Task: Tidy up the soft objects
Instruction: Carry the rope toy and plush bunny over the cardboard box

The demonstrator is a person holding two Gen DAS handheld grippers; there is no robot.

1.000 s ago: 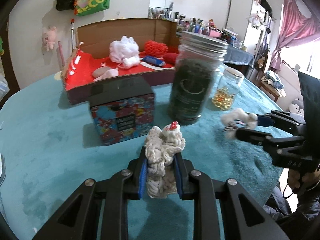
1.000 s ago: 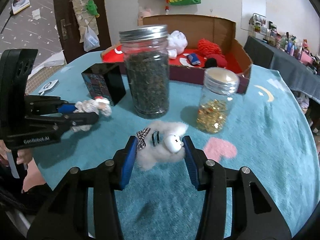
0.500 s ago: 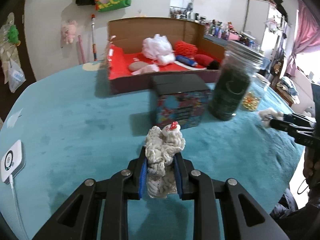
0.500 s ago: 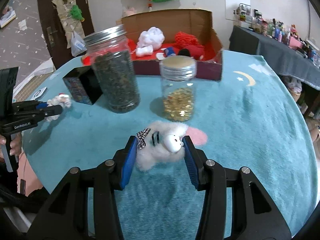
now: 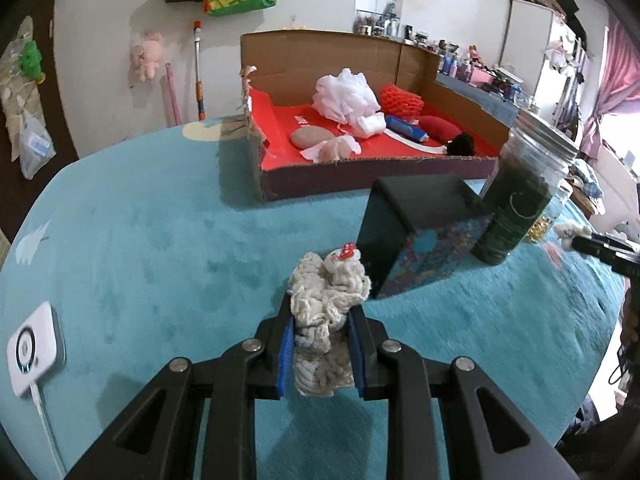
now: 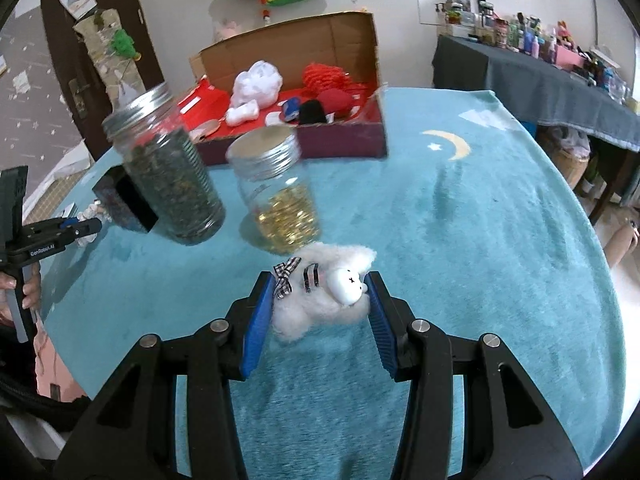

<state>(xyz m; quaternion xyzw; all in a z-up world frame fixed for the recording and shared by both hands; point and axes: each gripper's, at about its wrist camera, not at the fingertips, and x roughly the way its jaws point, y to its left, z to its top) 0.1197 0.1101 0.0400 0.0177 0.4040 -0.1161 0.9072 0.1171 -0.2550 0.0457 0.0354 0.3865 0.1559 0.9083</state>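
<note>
Jaws of the left gripper (image 5: 322, 350) are pinching a cream rope toy (image 5: 326, 304) above the teal cloth (image 5: 140, 248), beside a dark box (image 5: 420, 232). Right gripper (image 6: 318, 320) is squeezing a white plush sheep (image 6: 324, 292) between its blue pads, just before two jars (image 6: 280, 188). Other soft things are lying in the cardboard tray (image 5: 360, 176) beyond.

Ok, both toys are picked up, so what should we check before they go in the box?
1. Left gripper squeezing the rope toy: ok.
2. Right gripper squeezing the fluffy white toy: ok.
3. Cardboard box open on top: ok.
4. Bare red floor left inside, near its front left: ok.
5. Dark jar, gold jar and black tin stand between grippers and box: not ok, go over or around.
6. Toys high enough to clear the box wall: cannot tell.
</note>
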